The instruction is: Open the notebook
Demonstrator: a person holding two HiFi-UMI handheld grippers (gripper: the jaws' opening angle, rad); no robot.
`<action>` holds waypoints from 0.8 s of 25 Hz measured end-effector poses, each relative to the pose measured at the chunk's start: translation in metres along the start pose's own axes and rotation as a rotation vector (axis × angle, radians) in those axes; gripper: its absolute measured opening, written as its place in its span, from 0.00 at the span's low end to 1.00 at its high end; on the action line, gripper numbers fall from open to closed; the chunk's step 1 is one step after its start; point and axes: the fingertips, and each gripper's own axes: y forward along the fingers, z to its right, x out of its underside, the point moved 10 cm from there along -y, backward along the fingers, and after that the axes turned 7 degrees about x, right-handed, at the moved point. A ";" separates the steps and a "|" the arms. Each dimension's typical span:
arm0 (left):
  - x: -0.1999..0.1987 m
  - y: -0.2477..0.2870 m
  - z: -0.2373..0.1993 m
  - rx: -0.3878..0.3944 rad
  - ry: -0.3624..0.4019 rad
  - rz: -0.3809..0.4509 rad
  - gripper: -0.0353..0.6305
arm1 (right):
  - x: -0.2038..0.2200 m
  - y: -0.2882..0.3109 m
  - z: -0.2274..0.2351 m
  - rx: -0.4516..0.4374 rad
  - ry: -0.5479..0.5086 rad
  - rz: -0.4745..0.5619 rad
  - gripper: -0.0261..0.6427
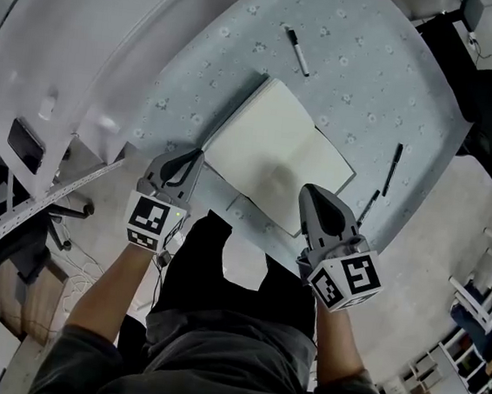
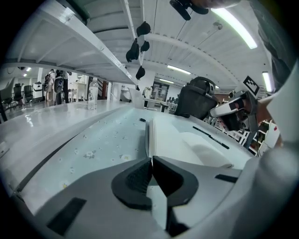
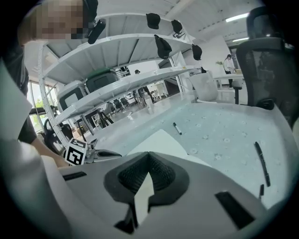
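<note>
The notebook point(image 1: 276, 156) lies flat on the table's pale flowered cloth point(image 1: 244, 52), cream face up, with a faint crease across its middle. Whether that face is a cover or a page I cannot tell. My left gripper point(image 1: 196, 153) is shut, its tips right at the notebook's near left corner; in the left gripper view the tips point(image 2: 151, 158) meet just in front of the page stack point(image 2: 150, 135). My right gripper point(image 1: 310, 190) hangs over the near right edge, shut. In the right gripper view its tips point(image 3: 148, 154) touch, and cream paper point(image 3: 159, 140) shows beyond them.
A black-capped marker point(image 1: 297, 51) lies past the notebook, with two black pens point(image 1: 392, 170) point(image 1: 368, 206) to its right. A white shelf rack point(image 1: 60, 50) stands to the left. A black office chair point(image 3: 271, 56) stands at the table's right. The near table edge is close to my body.
</note>
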 end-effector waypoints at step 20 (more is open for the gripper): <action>0.000 -0.018 -0.030 -0.038 0.019 -0.050 0.06 | -0.001 0.031 -0.028 0.018 -0.020 -0.004 0.04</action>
